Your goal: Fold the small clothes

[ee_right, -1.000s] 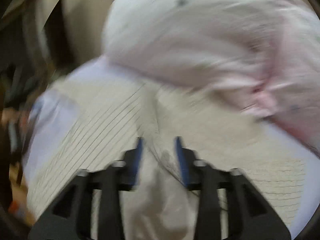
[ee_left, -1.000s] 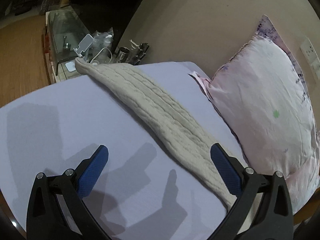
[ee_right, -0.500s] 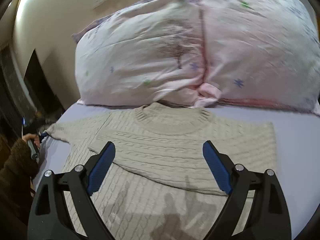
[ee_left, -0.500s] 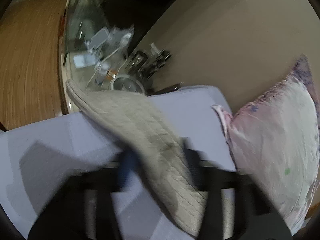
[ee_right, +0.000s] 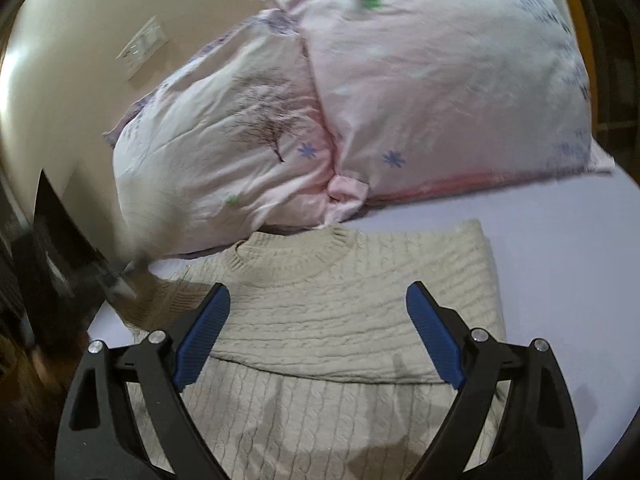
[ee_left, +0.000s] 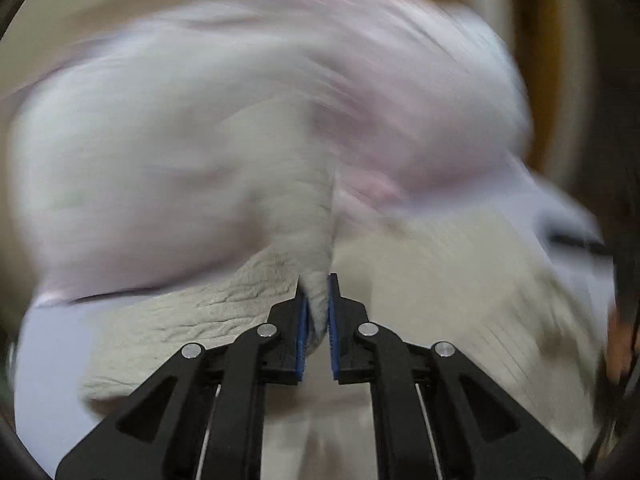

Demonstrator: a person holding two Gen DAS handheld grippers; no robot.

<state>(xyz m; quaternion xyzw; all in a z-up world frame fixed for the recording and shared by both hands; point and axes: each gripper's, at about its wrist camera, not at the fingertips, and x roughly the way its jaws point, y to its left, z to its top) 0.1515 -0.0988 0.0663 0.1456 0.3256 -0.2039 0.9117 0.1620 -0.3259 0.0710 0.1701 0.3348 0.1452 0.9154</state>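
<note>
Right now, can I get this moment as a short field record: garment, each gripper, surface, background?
garment: beige cable-knit sweater, lying on the bed, right sleeve already folded across the chest
left gripper: shut on a sleeve of the sweater, lifted; view heavily motion-blurred
right gripper: open, empty, hovering over the sweater's body
surface: lavender bedsheet
background: pink printed pillows just behind the collar; wall switch plate
fold status: partly done, left sleeve not yet laid down
</note>
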